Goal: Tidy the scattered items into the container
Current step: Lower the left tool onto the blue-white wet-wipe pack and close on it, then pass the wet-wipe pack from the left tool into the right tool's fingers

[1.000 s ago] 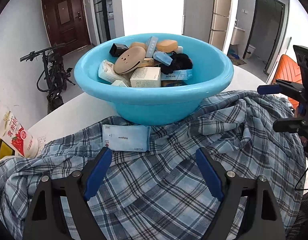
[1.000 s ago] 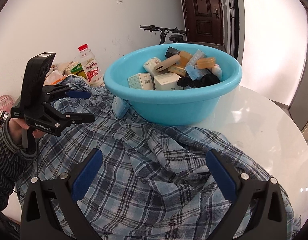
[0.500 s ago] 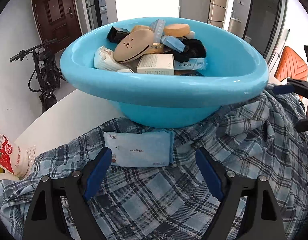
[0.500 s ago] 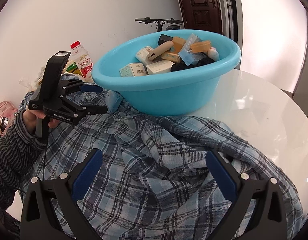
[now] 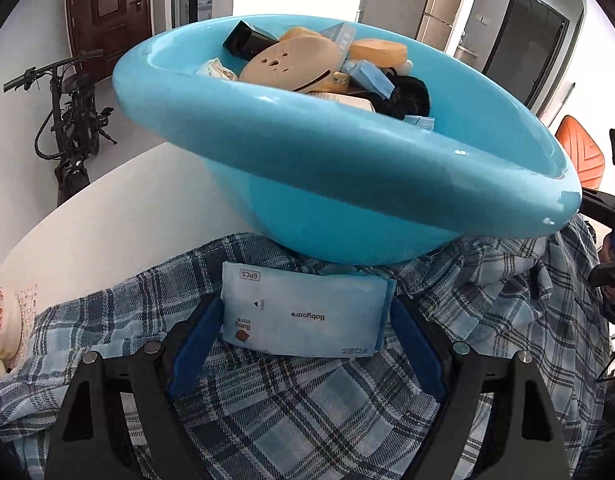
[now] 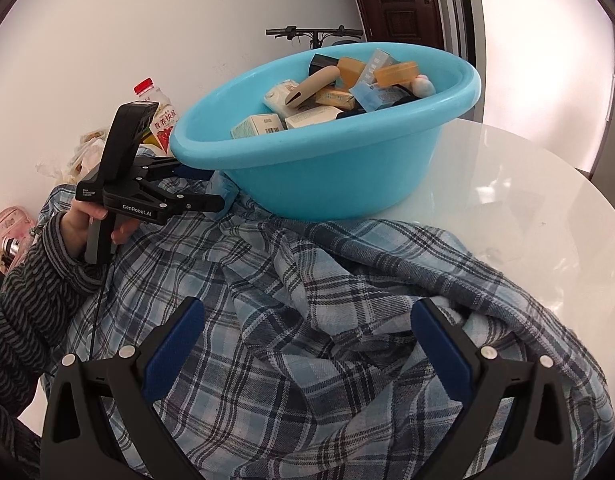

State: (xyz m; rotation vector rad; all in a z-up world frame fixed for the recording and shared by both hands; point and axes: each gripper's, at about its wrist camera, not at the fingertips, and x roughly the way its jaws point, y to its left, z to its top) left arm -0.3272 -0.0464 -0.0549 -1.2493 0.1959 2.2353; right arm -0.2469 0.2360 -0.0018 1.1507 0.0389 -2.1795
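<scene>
Left tongs (image 5: pixel 305 322): apart, blue pads either side of the wipes pack, not pressing on it.
Wipes pack (image 5: pixel 303 316): pale blue, flat on the shirt, just in front of the basin's base, its far edge under the basin's overhang.
Right tongs (image 6: pixel 307 332): apart, nothing between the pads, above the shirt, well in front of the basin.
Shirt (image 6: pixel 307 320): blue plaid, rumpled, spread on the surface in front of the basin; whether its edge runs under the base I cannot tell.
Basin (image 6: pixel 331 160): turquoise, upright, piled with boxes and small items.
Surface (image 6: pixel 507 184): white, round, bare to the right of the basin.
Bottle (image 6: pixel 157 114): red cap, left of the basin.
</scene>
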